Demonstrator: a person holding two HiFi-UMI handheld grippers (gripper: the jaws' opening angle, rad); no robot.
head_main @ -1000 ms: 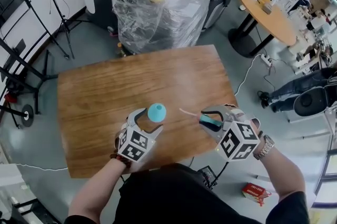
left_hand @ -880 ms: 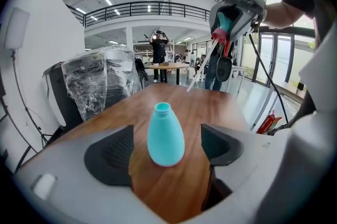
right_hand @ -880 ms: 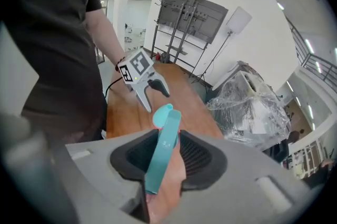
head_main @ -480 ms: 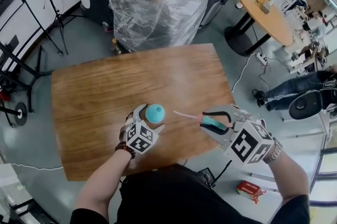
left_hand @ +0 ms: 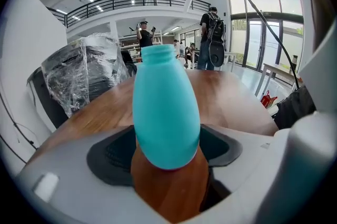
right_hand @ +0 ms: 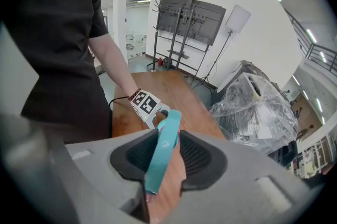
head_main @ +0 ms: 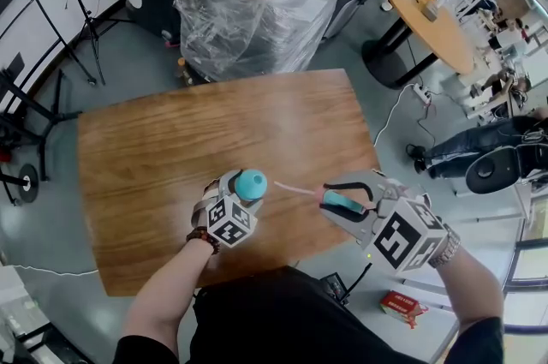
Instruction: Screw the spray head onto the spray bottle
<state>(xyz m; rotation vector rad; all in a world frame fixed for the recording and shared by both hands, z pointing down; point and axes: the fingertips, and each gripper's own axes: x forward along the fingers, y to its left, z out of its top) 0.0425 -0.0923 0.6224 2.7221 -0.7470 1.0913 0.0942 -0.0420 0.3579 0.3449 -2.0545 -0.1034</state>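
The teal bottle stands on the desk near its front edge. The left tool is clamped on its sides, its jaws having just closed in. The bottle's open neck shows only in the left gripper view. The right tool is clenched on the spray head, apart to the right. Its own view shows just a teal strip, with the tube hidden.
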